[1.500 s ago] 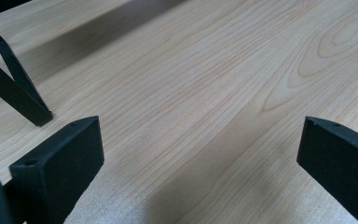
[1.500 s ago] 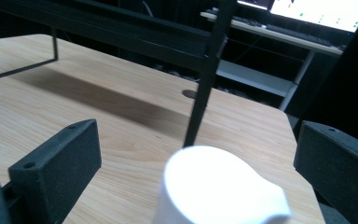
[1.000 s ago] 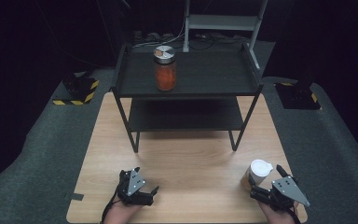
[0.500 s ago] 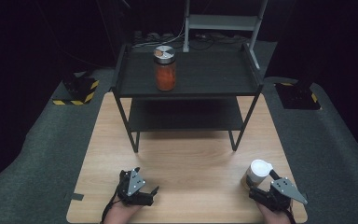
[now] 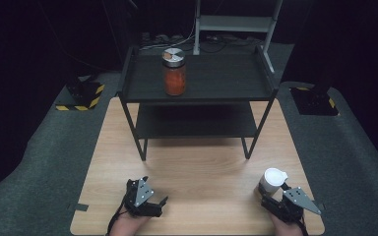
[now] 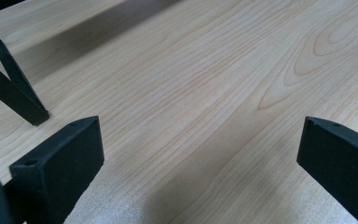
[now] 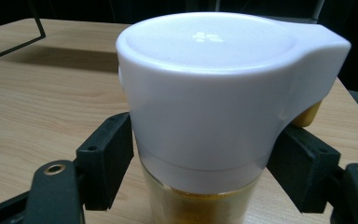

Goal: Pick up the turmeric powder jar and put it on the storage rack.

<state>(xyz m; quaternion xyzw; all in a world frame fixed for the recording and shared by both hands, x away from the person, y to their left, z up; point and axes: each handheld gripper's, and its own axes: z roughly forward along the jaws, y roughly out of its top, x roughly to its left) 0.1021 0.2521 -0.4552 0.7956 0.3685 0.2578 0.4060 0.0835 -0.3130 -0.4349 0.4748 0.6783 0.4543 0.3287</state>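
At the lower right of the high view, the right gripper (image 5: 274,195) sits against a small white-capped jar (image 5: 272,180) that stands upright on the wooden table (image 5: 202,162). Its jaws have just been closing, with the jar between them. In the right gripper view the two black jaws now bracket the jar (image 7: 214,107) just below its white cap, one on each side of the clear body with yellowish contents, and they appear to press on it, so the gripper (image 7: 200,172) is clamped around the jar.

At the lower left of the high view, the left gripper (image 5: 153,202) rests low over bare table. In the left gripper view its jaws stand wide apart, with nothing between them but wood grain (image 6: 191,93).

In the upper middle of the high view, a black two-tier shelf (image 5: 202,93) carries an orange-filled jar (image 5: 174,72) on its top tier.
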